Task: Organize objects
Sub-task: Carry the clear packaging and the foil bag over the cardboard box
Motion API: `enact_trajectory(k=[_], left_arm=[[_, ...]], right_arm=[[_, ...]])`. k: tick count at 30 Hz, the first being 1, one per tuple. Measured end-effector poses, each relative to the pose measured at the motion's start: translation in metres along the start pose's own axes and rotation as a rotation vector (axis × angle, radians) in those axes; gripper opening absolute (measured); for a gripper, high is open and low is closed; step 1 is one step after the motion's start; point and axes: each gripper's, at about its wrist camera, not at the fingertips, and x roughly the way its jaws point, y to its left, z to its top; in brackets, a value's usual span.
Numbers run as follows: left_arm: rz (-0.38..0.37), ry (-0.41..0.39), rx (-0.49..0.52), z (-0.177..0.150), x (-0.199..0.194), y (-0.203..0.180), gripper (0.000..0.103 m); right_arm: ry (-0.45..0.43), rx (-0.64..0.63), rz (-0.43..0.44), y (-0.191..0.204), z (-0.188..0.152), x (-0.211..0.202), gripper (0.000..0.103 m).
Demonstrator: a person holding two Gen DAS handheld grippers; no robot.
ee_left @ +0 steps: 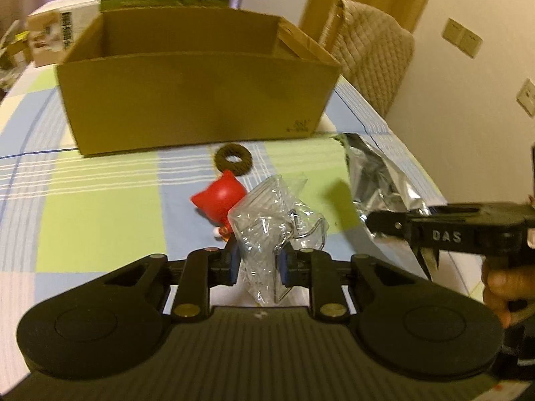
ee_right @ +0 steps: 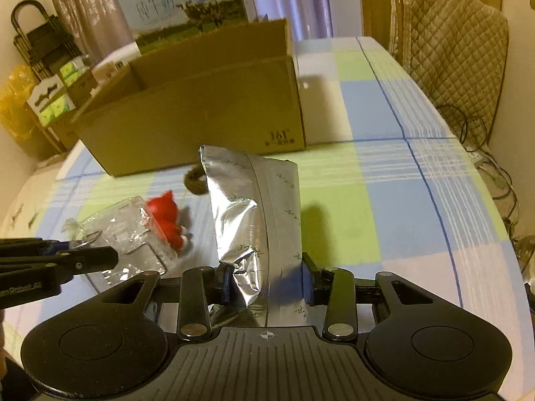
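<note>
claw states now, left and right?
Left claw: shut on clear plastic bag.
Right claw: shut on silver foil pouch.

Black hand-held gripper [ee_left: 257,269] (blue pads, brass screws).

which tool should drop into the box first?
Probably left. The left tool grips the clear plastic packet squarely facing the cardboard box. The right tool, holding the silver foil bag, sits off toward the box's corner.
</note>
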Motion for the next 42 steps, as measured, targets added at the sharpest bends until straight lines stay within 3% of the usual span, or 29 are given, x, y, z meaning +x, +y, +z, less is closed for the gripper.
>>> enact_trajectory(k=[15, 28, 42], left_arm=[[0.066, -0.108, -0.198, 0.001, -0.073, 0.000, 0.018], [0.111, -0.134, -0.215, 0.005, -0.096, 0.006, 0.018], [0.119, -0.157, -0.234, 0.012, -0.101, 0.011, 0.018]], right_arm=[[-0.042, -0.003, 0.029, 0.042, 0.007, -0.052, 0.035], [-0.051, -0.048, 0.048, 0.067, 0.012, -0.054, 0.035], [-0.050, -0.044, 0.065, 0.069, 0.018, -0.050, 0.035]])
